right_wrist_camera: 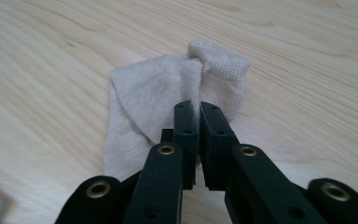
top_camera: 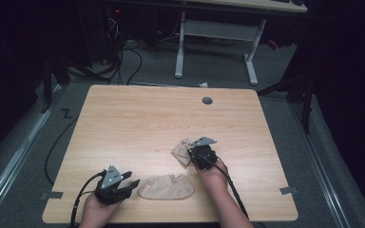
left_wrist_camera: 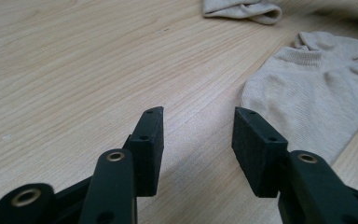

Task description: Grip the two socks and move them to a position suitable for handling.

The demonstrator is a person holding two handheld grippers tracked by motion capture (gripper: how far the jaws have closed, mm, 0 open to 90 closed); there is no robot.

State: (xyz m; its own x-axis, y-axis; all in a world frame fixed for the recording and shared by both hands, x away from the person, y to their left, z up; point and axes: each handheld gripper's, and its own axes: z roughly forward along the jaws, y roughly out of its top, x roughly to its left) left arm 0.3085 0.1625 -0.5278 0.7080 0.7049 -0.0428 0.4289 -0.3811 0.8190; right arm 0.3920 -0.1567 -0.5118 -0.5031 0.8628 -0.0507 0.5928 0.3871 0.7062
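Apparently the pairing is only begun: right gripper (right_wrist_camera: pixel 198 109) pinches the crumpled sock (right_wrist_camera: pixel 158 93) at frame centre; left gripper (left_wrist_camera: pixel 198 128), spread, waits beside the flat sock (left_wrist_camera: pixel 317 88), lower middle of the high view.

Dim lab: desk frame (top_camera: pixel 216 35), floor cables (top_camera: pixel 123 57)

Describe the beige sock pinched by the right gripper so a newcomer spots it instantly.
On the light wooden table, look just ahead of the right gripper. The crumpled beige fabric sock lies there, pinched; the other beige sock lies flat nearer the front edge.
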